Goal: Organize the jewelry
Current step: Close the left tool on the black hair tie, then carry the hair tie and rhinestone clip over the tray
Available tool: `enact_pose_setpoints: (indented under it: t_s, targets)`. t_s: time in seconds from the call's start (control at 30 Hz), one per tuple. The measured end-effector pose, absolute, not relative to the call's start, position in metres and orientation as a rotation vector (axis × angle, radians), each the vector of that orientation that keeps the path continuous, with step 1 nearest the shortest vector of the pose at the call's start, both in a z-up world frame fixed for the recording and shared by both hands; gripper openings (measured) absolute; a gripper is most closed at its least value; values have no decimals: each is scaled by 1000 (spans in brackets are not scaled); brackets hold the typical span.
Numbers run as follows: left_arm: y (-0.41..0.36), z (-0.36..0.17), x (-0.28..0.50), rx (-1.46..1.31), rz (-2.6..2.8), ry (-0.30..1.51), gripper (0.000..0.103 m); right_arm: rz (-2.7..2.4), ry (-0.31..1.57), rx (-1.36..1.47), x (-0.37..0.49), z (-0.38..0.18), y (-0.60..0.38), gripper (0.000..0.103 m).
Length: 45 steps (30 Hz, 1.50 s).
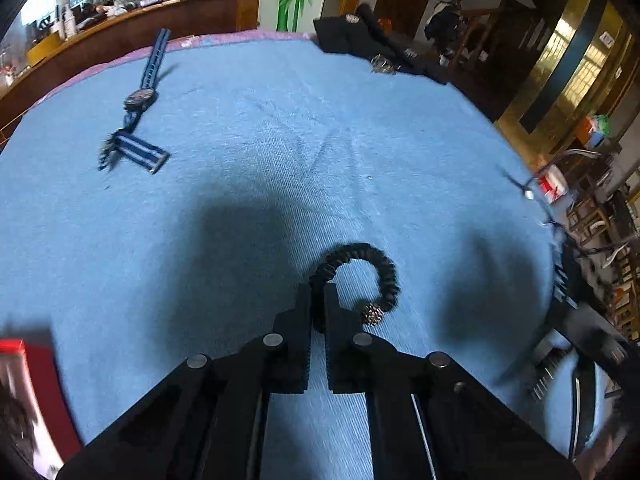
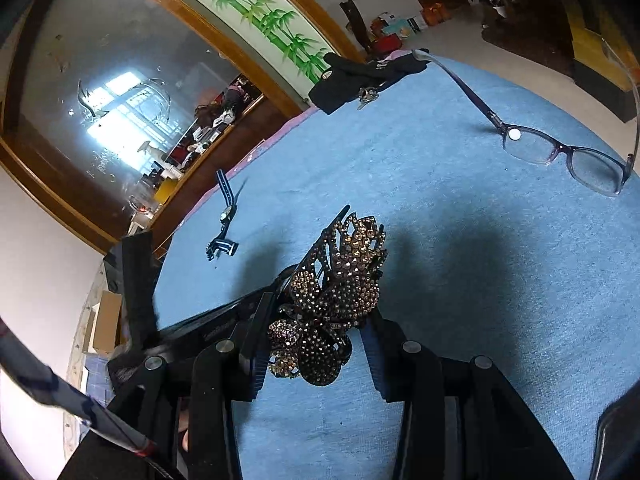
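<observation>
Pinching tight, the left tongs (image 1: 318, 300) have their two black fingers nearly together on one side of a black braided bracelet (image 1: 368, 276), whose loop curls out past the tips to the right, its sparkly bead (image 1: 374, 314) sitting just beside the right finger. It hangs over the blue cloth of the counter (image 1: 280, 140). Over on the far left of that cloth lies a blue striped watch (image 1: 138, 100), strap stretched out flat, well apart from the bracelet. At the far edge sits a black pouch (image 1: 352, 36) with something silvery beside it.

Now the right tongs (image 2: 320, 320): set wider, and between the fingers sits a big rhinestone hair clip (image 2: 336, 292), brown and gold stones, flower-shaped, with both fingers pressed against its sides. Glasses (image 2: 568, 156) with a dark purple frame rest on the far right of the cloth, arms open. The watch (image 2: 226, 216) shows again at far left, the pouch (image 2: 348, 76) beyond it at the far rim
</observation>
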<state>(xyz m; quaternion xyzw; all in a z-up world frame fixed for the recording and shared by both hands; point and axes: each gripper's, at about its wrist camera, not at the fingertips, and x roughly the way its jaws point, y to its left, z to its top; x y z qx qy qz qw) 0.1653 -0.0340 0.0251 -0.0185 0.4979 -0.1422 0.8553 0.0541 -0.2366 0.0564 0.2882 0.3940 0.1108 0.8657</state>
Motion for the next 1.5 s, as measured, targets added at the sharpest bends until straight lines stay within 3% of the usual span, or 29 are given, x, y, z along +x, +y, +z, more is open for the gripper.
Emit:
enact_pose_setpoints:
  t_s: [0.37, 0.67, 1.07, 1.5]
  targets:
    - [36, 111, 24, -26, -260, 819, 5, 362, 841, 451, 23, 67, -172, 44]
    - [141, 137, -62, -95, -121, 730, 5, 564, 871, 290, -25, 85, -76, 45]
    - [261, 116, -143, -169, 69, 702, 5, 723, 906, 78, -65, 92, 41, 45]
    - [277, 59, -147, -202, 89, 759, 5, 684, 1014, -69, -69, 46, 109, 46]
